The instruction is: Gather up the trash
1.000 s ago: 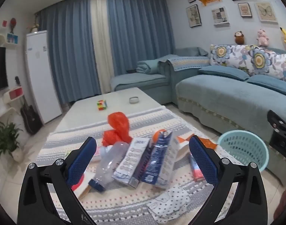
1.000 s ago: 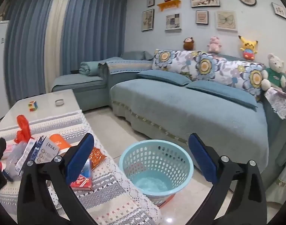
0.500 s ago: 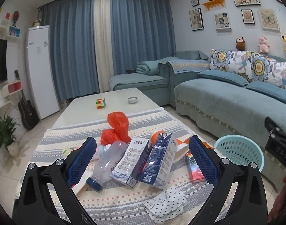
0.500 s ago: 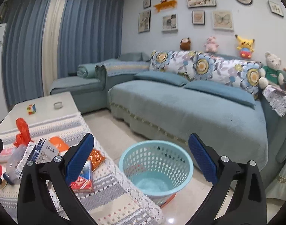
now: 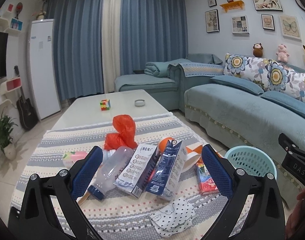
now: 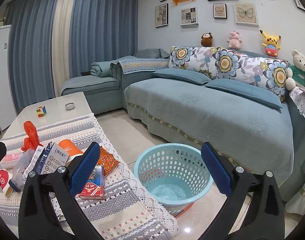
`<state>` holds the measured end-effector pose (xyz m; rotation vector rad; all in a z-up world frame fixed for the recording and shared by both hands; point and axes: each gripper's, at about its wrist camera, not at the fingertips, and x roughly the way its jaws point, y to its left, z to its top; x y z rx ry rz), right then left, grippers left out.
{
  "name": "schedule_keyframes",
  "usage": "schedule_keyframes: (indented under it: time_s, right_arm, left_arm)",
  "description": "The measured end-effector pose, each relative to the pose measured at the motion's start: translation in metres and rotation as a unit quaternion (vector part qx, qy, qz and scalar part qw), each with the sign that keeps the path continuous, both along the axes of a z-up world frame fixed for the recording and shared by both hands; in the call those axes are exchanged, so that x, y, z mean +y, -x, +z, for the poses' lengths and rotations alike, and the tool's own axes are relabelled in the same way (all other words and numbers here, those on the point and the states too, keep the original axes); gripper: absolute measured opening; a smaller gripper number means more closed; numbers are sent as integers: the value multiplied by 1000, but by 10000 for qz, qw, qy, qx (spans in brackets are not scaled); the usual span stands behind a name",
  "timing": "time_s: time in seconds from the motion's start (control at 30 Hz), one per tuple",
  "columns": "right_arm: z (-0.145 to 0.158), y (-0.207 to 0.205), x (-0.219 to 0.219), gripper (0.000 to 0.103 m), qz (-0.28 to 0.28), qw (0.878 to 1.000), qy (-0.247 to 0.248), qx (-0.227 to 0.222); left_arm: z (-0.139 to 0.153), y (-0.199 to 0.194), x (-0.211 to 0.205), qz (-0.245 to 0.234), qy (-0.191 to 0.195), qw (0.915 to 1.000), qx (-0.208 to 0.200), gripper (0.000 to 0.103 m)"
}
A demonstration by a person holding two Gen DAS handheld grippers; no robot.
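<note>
Trash lies on the striped cloth (image 5: 58, 140) of a low table: a clear plastic bottle (image 5: 110, 168), two milk cartons (image 5: 136, 170) (image 5: 168, 170), an orange plastic bag (image 5: 124, 132), an orange paper cup (image 5: 190, 156), a red packet (image 5: 206, 178) and a dotted wrapper (image 5: 172, 218). My left gripper (image 5: 152, 172) hovers open over the cartons, holding nothing. My right gripper (image 6: 150, 170) is open and empty above the light blue basket (image 6: 172, 178) on the floor. The red packet (image 6: 92, 186) lies by its left finger.
A teal sofa (image 6: 212, 104) runs along the right behind the basket. A colour cube (image 5: 105, 105) and a small grey dish (image 5: 139, 102) sit on the bare far part of the table. A white cabinet (image 5: 43, 66), guitar and plant stand at the left. Tiled floor (image 6: 122, 128) separates table and sofa.
Both views have shifted slightly: the left camera has lifted and levelled over the trash, and the right one has drifted a little toward the basket. Both grippers stay open.
</note>
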<state>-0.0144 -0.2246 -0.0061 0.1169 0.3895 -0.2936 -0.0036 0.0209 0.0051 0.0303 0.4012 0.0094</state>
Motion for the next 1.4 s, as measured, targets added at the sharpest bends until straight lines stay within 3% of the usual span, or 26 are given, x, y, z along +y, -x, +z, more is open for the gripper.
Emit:
schedule_keyframes:
  time_s: [0.5,1.4]
  right_arm:
    - [-1,-3,-7,95,118,9998,-90,131]
    - [-3,-3,7,95,350,9993,24,124]
  left_arm:
    - [-3,-1,-4,45,-120,9999,-6,96]
    - [-1,-4,6,34,104,9999,68,96]
